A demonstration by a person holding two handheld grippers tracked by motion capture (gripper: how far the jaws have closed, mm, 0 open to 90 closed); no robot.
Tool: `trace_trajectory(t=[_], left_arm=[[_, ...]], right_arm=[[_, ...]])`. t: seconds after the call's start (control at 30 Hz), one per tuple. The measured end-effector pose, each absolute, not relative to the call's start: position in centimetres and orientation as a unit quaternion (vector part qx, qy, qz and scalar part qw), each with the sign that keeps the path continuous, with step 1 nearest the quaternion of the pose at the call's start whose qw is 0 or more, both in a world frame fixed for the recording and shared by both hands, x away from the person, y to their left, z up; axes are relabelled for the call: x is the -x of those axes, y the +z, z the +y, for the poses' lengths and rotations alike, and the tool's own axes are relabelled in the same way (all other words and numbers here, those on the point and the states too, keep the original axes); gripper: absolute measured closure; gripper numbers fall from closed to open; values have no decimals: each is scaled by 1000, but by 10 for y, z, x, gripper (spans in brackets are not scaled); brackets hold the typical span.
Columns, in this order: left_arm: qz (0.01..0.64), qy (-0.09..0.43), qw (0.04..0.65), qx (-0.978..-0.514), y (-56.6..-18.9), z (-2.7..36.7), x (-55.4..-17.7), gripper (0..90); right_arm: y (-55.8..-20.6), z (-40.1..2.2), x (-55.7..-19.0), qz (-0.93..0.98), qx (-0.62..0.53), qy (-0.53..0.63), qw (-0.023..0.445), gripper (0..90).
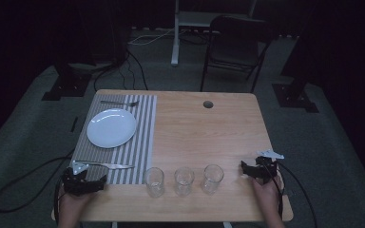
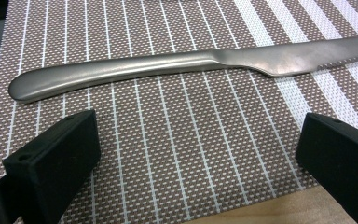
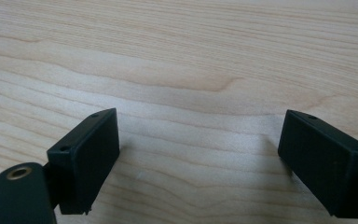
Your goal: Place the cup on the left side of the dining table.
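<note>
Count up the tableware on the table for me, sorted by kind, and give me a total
Glasses: 3
Plate: 1
Knife: 1
Fork: 1
Placemat: 1
Total: 7

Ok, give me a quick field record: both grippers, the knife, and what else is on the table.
left gripper: open, jaws wide, over the striped placemat, nothing held
knife: flat on the placemat, just ahead of the left jaws, untouched
right gripper: open, above bare wooden table
plate: white, empty, on the placemat
fork: beyond the plate
glasses: three, upright, in a row along the near edge
</note>
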State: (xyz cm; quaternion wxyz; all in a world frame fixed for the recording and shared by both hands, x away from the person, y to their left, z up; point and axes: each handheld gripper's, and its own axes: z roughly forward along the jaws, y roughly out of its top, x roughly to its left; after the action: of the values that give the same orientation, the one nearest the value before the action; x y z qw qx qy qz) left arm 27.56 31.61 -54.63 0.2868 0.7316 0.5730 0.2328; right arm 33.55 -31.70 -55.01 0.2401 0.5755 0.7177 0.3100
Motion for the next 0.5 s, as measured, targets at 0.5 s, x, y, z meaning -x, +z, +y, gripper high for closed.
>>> trace_trajectory(t=[0.5], left_arm=[[550, 222, 293, -750, -546, 322, -277, 1]], right_arm=[[-550, -318, -333, 710, -586, 306, 244, 121]])
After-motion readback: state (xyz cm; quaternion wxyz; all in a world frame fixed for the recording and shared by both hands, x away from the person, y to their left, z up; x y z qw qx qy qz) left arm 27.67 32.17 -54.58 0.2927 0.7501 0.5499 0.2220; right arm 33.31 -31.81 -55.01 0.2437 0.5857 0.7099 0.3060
